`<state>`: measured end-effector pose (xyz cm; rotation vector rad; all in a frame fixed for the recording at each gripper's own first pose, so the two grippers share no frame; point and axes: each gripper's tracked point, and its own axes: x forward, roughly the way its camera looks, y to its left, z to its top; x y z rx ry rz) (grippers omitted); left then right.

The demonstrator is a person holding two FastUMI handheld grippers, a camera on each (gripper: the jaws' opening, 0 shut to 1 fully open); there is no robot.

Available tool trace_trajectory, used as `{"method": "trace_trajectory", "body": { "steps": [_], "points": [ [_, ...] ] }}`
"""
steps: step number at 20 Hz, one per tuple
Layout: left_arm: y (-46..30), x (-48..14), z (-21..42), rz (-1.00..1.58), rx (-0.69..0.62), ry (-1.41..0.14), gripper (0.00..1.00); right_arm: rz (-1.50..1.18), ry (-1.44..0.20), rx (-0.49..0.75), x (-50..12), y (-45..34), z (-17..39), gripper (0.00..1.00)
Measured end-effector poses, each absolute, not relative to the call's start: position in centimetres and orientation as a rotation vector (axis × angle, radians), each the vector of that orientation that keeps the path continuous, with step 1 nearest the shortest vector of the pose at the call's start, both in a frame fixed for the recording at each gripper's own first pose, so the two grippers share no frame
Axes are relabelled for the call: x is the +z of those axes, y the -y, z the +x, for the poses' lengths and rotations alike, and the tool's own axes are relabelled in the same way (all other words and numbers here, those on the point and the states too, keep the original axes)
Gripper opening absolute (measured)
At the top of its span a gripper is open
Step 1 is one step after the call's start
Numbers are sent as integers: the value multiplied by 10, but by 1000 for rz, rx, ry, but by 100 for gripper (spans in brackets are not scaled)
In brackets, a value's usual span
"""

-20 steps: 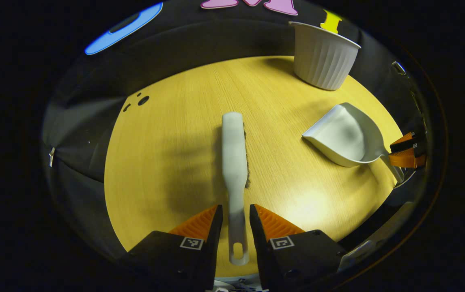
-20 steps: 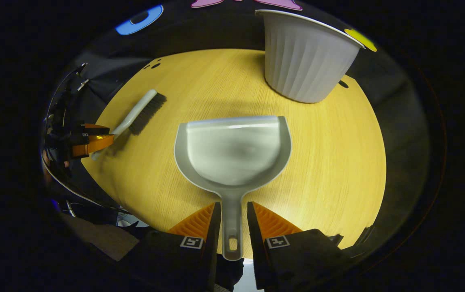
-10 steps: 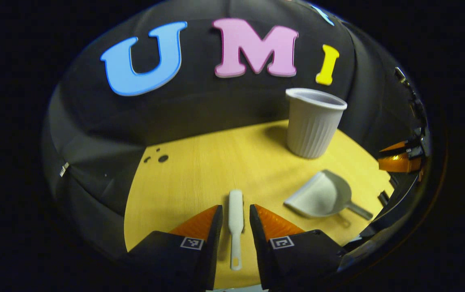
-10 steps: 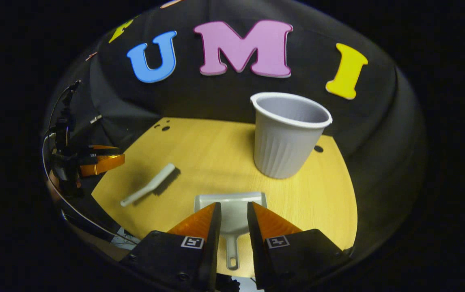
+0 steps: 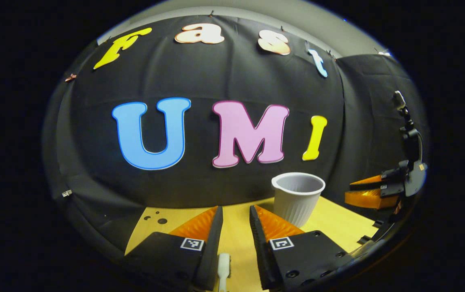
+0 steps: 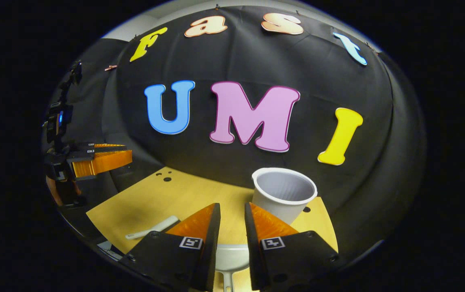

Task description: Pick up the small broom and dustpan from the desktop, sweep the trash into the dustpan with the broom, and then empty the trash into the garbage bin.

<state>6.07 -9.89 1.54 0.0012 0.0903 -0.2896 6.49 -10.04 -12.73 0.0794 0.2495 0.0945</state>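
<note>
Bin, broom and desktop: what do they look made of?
Bin: looks like thin moulded plastic, matte pale grey, with a ribbed wall and a rolled rim. Broom: its white handle has a smooth, slightly glossy look, probably plastic; bristles cannot be made out here. Desktop: light wood grain with a soft sheen, likely laminate or veneer rather than solid wood, though the look leaves that open.

No words, numbers or brand names could be read on the things on the table. The only signs were small square black-and-white coded tags: one on each finger of the left gripper (image 5: 235, 221), at (image 5: 192, 244) and (image 5: 281, 243), and one on each finger of the right gripper (image 6: 231, 217), at (image 6: 190, 242) and (image 6: 272, 243). Their block patterns carried no letters or digits.
</note>
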Motion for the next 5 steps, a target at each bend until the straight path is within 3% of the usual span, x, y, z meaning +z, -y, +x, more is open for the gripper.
{"method": "trace_trajectory", "body": {
  "steps": [5],
  "points": [
    [89, 29, 34, -18, -278, -60, 45, 84, -203, 100, -115, 90, 59, 36]
  ]
}}
